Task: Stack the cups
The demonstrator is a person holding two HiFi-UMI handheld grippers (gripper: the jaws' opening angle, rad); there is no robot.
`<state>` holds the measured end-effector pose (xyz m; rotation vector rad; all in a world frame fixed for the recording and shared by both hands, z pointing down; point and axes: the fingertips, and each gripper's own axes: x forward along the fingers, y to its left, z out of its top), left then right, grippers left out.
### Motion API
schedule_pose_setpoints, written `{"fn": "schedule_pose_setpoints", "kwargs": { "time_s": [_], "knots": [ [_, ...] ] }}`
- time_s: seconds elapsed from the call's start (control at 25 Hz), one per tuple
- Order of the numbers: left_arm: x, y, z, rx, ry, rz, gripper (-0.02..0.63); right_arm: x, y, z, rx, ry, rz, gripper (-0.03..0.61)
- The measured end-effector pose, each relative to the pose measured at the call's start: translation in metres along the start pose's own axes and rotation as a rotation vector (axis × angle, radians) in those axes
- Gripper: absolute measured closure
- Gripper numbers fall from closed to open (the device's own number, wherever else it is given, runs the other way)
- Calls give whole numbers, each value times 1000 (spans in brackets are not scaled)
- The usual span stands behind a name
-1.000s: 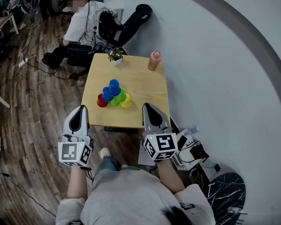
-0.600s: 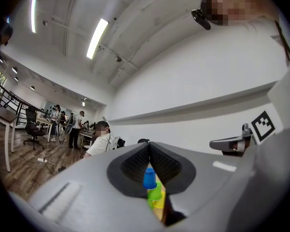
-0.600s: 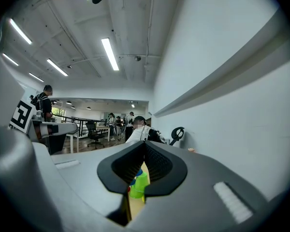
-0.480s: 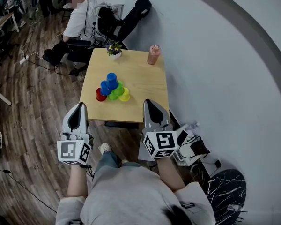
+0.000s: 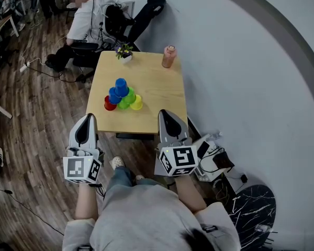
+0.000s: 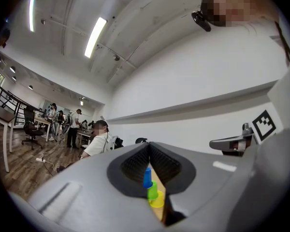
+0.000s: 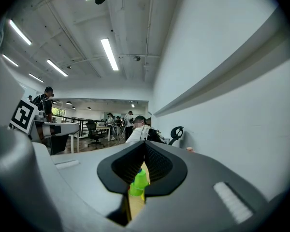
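Cups (image 5: pixel 121 94) farther beyond left gripper (image 5: pixel 88 120)

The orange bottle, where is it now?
In the head view the bottle stands at the far right corner of the table, right of the potted plant.

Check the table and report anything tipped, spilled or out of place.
Nothing stands out. The cups stand in a neat pyramid on the table, none tipped. The bottle and plant stand upright at its far edge. No spill shows.
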<state>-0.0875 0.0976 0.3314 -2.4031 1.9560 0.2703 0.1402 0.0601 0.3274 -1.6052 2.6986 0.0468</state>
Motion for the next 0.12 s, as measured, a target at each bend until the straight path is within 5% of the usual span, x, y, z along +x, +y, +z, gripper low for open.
{"fn": "schedule_pose_setpoints", "kwargs": {
  "time_s": [0.12],
  "knots": [
    [0,-1,-1,-1,-3,-2,555,0,0,0,2,-4,2,574]
  ]
}}
